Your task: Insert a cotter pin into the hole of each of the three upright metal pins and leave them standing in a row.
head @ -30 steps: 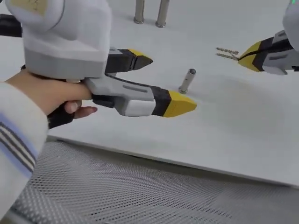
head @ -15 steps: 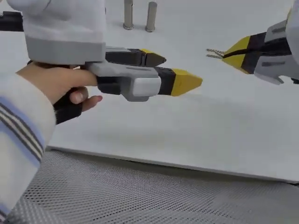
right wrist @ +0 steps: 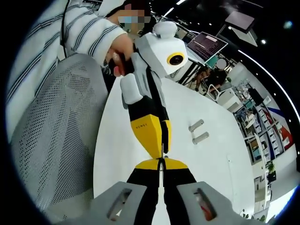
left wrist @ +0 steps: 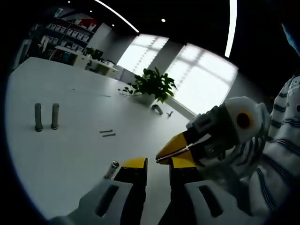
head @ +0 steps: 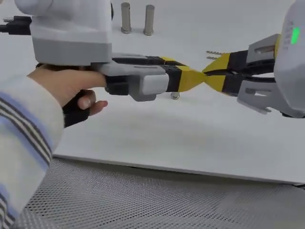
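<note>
Your left gripper (left wrist: 158, 164) has its jaws apart with nothing between them. Your right gripper (right wrist: 161, 164) meets it tip to tip, jaws pressed together on what looks like a cotter pin (right wrist: 162, 151) — only a thin sliver of wire shows past the yellow tips, so take that as my reading. The nearest metal pin (left wrist: 112, 169) stands on the table (head: 190, 133) just beside the outer face of your left jaw, not inside the jaws; in the head view the left gripper hides all but its foot. That pin is likely stiff, smooth steel on a narrow base — solid, but easy to topple and slippery under hard pads. I would take it low on the shaft, square across, clear of the hole, which I cannot make out here. The cotter pin is likely light, springy wire that can twist or bend in a grip, so hold it by the looped end and leave the legs free. Farther out, two more pins (head: 125, 18) stand side by side, well apart from the grippers, and spare cotter pins (left wrist: 108, 132) lie flat on the table off to one side of them.
</note>
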The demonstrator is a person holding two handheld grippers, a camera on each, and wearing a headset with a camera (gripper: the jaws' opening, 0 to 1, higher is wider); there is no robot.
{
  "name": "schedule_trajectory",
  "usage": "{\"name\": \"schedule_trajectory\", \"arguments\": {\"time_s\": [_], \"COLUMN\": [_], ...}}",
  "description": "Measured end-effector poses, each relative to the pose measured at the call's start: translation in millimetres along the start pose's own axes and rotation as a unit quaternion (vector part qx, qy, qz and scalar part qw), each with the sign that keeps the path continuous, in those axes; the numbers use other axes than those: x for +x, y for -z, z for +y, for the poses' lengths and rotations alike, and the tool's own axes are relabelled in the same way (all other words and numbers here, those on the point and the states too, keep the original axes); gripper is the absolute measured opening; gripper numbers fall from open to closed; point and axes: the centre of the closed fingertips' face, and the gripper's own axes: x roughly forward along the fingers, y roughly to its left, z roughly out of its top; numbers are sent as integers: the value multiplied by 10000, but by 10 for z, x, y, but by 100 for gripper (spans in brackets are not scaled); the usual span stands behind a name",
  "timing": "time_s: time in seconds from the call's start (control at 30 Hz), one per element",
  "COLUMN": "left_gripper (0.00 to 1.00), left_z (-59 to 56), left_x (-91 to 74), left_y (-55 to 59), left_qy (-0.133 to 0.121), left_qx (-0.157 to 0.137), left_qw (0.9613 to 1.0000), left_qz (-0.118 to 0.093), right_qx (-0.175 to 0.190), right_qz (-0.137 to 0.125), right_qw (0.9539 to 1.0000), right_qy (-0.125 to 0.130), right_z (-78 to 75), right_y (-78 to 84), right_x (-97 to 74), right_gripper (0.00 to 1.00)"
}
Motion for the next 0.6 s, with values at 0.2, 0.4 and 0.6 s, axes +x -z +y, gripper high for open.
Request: {"name": "schedule_trajectory", "arguments": {"time_s": [0.2, 0.4, 0.6], "left_gripper": [3, 0, 0], "left_z": [-23, -45, -54], "left_x": [-18, -43, -57], "left_y": [18, 40, 57], "left_qy": [54, 95, 116], "left_qx": [-120, -218, -531], "left_qw": [9999, 9997, 9985], "left_qz": [-2, 33, 39], "right_qx": [-67, -90, -118], "right_qz": [-78, -84, -84], "right_qw": [9999, 9999, 9999], "right_qy": [12, 21, 27], "right_z": [15, 17, 33], "right_y": [-45, -79, -88], "right_x": [-12, -36, -47], "right_gripper": [0, 0, 0]}}
